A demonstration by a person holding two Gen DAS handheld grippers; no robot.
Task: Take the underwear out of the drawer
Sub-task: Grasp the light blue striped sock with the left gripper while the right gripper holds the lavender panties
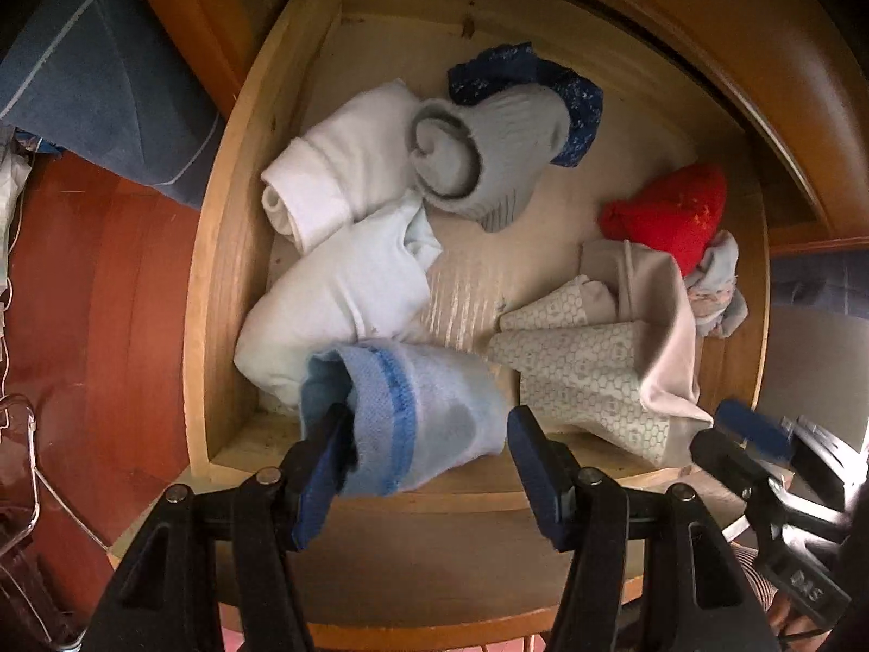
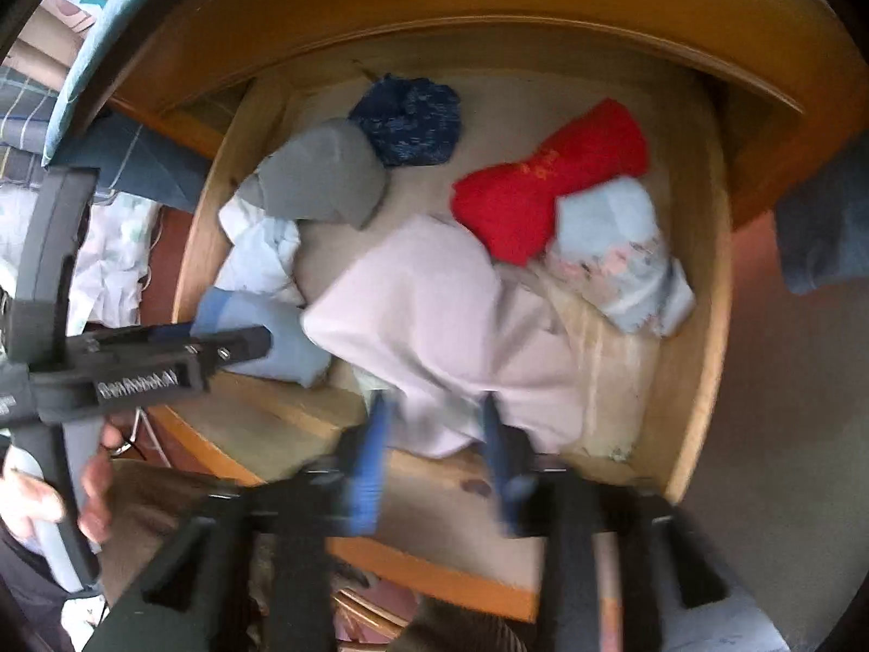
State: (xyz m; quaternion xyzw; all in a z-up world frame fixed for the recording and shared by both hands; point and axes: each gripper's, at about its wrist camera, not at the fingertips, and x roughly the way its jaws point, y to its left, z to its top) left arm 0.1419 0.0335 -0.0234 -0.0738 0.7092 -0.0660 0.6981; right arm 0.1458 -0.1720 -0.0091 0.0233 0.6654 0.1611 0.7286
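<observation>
We saw the left gripper with fingers apart straddling the light-blue underwear at the drawer front, 6 o'clock, long axis toward 1 o'clock; right gripper also apart around the beige garment.

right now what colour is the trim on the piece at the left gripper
Medium blue trim on the pale blue underwear, clearest in the left wrist view between the left gripper fingers.
</observation>
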